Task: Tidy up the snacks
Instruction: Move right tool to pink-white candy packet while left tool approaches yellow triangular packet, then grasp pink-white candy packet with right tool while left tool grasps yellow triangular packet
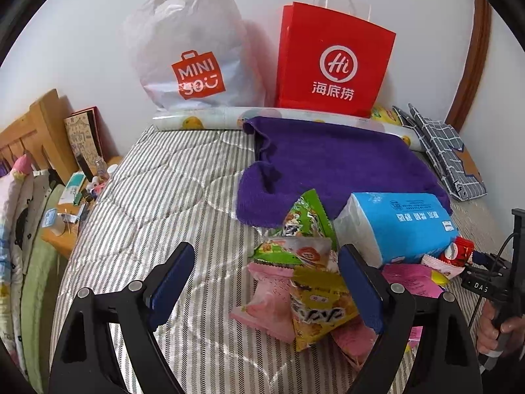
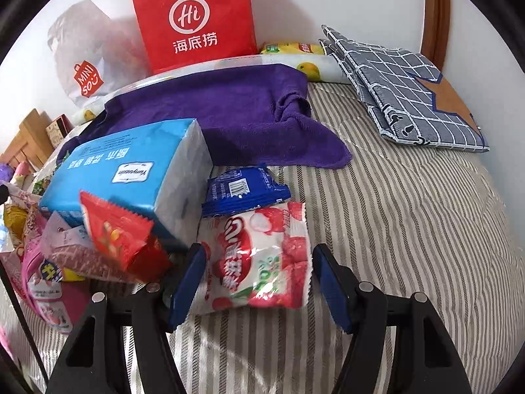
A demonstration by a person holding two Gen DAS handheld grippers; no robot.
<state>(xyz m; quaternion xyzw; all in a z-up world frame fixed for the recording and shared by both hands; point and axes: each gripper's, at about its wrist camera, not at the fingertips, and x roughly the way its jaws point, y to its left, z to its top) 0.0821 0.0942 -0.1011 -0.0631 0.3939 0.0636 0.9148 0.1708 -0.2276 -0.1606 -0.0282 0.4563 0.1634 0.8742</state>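
Note:
Snack packets lie in a pile on the striped bed. In the left wrist view my left gripper (image 1: 265, 282) is open, with a yellow packet (image 1: 320, 308), a pink packet (image 1: 270, 298) and a green packet (image 1: 306, 220) between and just ahead of its fingers. In the right wrist view my right gripper (image 2: 259, 279) is open around a red-and-white lychee packet (image 2: 259, 256). A blue packet (image 2: 244, 192) lies just beyond it. A red packet (image 2: 118, 236) and pink packets (image 2: 49, 279) lie to its left.
A blue tissue pack (image 2: 131, 177) sits among the snacks (image 1: 397, 226). A purple towel (image 1: 328, 167) lies behind. A red paper bag (image 1: 334, 62) and a white Miniso bag (image 1: 193, 52) stand against the wall. A checked cloth (image 2: 403, 88) lies at the right. A cluttered nightstand (image 1: 75, 203) is at the left.

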